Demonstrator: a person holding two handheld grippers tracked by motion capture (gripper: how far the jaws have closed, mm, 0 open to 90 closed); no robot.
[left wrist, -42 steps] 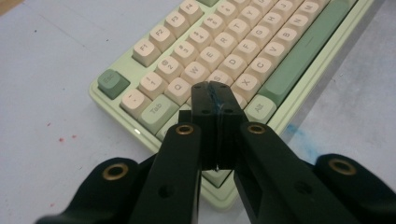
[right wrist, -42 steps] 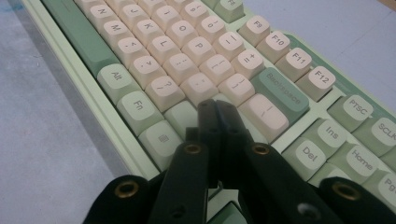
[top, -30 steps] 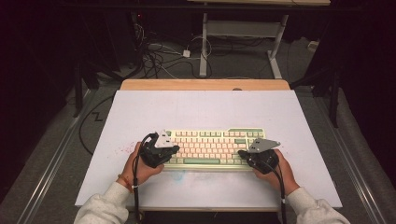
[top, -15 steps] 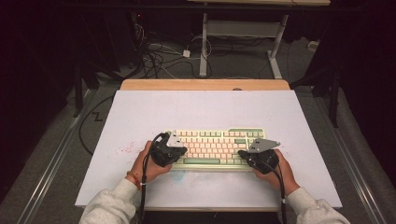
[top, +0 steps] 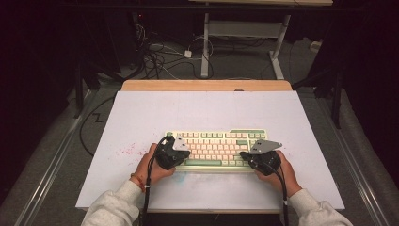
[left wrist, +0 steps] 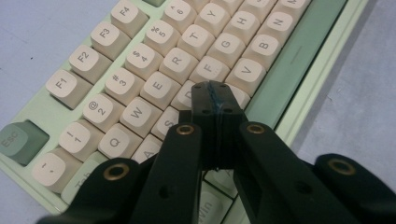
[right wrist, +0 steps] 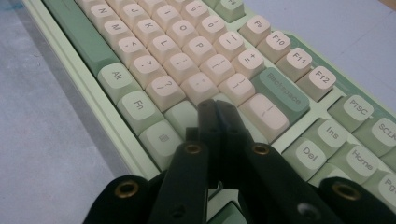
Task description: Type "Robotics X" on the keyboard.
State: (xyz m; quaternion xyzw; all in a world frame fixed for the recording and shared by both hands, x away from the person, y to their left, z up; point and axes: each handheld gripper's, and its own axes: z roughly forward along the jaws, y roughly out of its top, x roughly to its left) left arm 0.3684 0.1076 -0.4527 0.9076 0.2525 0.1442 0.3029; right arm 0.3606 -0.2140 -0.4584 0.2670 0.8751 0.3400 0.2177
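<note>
A pale green keyboard (top: 216, 146) with cream keys lies in the middle of the white table top. My left gripper (top: 175, 153) hangs over its left end. In the left gripper view the keyboard (left wrist: 140, 60) runs across the frame and my left gripper (left wrist: 215, 93) is shut, its tips just above the keys near D and C. My right gripper (top: 249, 156) is over the keyboard's right part. In the right gripper view it (right wrist: 215, 109) is shut with nothing in it, tips low over the keyboard (right wrist: 187, 51) between the Enter and Shift area.
The white table top (top: 207, 113) has a wooden strip (top: 207, 85) at the back and pink specks (top: 127, 151) left of the keyboard. Cables (top: 160, 56) and a desk frame (top: 244, 33) stand on the floor beyond.
My left gripper has shifted a little to the right, from the keyboard's left edge onto its left keys. The right gripper has stayed where it was.
</note>
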